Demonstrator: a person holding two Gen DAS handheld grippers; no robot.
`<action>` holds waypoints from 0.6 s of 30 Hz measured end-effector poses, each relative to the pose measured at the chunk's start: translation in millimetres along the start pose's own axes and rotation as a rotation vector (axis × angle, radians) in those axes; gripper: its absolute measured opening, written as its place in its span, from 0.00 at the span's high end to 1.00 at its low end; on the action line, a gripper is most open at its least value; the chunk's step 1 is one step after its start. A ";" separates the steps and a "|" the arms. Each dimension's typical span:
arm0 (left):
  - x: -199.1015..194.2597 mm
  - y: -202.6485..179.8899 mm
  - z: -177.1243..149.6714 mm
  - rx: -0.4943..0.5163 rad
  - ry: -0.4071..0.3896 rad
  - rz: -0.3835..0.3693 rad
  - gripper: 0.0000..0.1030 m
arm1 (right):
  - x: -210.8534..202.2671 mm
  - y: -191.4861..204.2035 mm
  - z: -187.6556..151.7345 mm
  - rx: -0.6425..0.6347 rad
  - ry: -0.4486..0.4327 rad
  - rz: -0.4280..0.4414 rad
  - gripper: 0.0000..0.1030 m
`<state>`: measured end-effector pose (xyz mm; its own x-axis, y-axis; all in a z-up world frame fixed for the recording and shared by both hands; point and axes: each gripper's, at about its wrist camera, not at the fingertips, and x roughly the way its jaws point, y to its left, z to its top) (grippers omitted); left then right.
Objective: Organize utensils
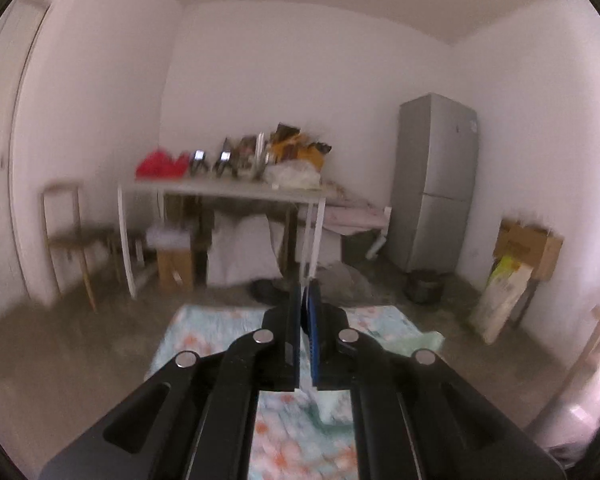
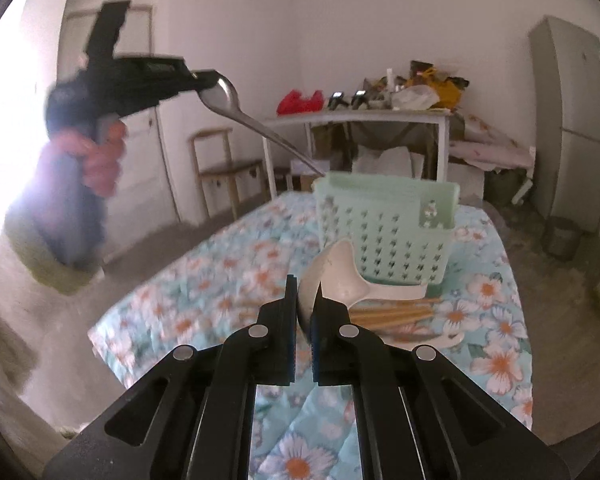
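So the shiny metal spoon (image 2: pixel 236 108) was gripped by its bowl in the left gripper (image 2: pixel 204 80), which was held up high at the left of the right wrist view by a hand in a red glove (image 2: pixel 100 156). The spoon's long axis was slanted, bowl up at the jaws and handle pointed down and to the right, its tip seen just above the rim of the mint green perforated plastic basket (image 2: pixel 384 232); whether it touched the rim couldn't be made out. In the left wrist view that spoon was only seen edge-on as a thin sliver between the nearly closed fingers (image 1: pixel 290 332). The right gripper (image 2: pixel 306 300) was clamped on the white ceramic soup spoon (image 2: pixel 336 276), its handle angled up toward the basket. Bamboo chopsticks (image 2: pixel 396 312) were laid roughly crosswise beside the basket on the flower-print quilted cloth (image 2: pixel 188 280).
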<state>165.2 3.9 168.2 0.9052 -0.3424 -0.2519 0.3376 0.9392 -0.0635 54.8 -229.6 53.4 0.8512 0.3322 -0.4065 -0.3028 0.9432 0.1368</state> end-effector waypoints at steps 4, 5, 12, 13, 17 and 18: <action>37.2 -32.7 0.1 0.194 0.003 0.087 0.97 | -9.1 -26.1 14.7 0.088 -0.052 0.030 0.96; 43.4 -38.7 -2.2 0.232 0.001 0.105 0.97 | -9.8 -30.6 16.2 0.101 -0.059 0.032 0.96; 89.8 -62.6 -31.0 0.436 0.019 0.201 0.97 | -8.6 -46.6 15.1 0.144 -0.047 0.025 0.96; 99.1 -62.3 -35.3 0.444 0.047 0.197 0.97 | -8.9 -48.2 16.0 0.147 -0.047 0.025 0.96; 128.1 -49.9 -44.4 0.360 0.175 0.102 0.93 | -13.9 -54.3 23.9 0.166 -0.068 0.030 0.96; 132.8 -45.2 -44.2 0.317 0.189 0.064 0.90 | -15.4 -55.2 27.1 0.170 -0.074 0.032 0.96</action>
<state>258.8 -82.8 95.0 0.8731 -0.2446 -0.4218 0.3723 0.8931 0.2526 70.0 -286.6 76.6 0.8736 0.3556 -0.3324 -0.2588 0.9177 0.3015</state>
